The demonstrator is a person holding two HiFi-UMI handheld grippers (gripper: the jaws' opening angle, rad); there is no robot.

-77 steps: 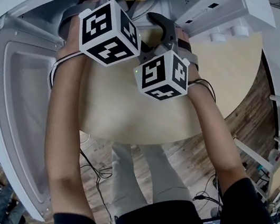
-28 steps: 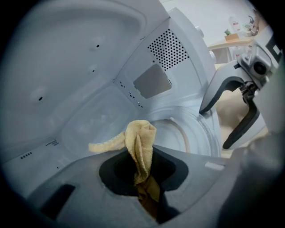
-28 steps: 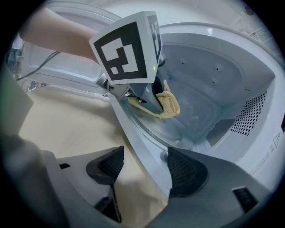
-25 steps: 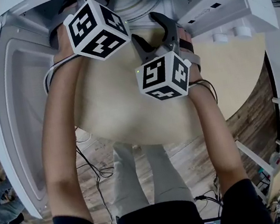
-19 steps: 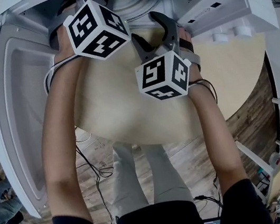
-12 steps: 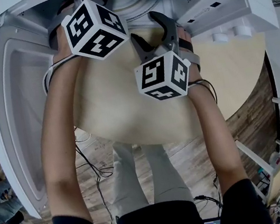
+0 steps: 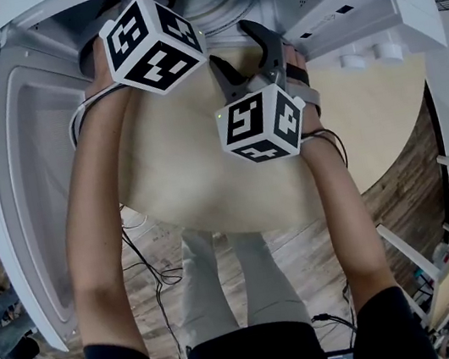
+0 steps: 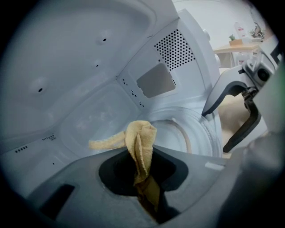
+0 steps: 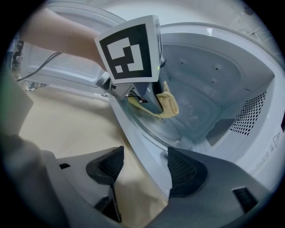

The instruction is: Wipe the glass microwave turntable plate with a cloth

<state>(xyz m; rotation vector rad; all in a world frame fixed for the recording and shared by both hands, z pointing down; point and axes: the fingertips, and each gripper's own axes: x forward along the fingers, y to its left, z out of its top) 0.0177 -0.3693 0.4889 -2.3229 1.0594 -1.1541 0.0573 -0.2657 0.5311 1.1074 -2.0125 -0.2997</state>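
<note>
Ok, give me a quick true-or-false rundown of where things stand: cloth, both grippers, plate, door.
1. The left gripper is shut on the yellow cloth. True.
2. The right gripper grips the glass plate. False: its fingers stand apart with nothing held, at the microwave's front edge.
3. The microwave door is closed. False: it is swung open to the person's left.
4. The glass plate lies inside the microwave cavity. True.
5. The cloth is lying loose on the table. False: it is inside the cavity, pinched in the left gripper.
</note>
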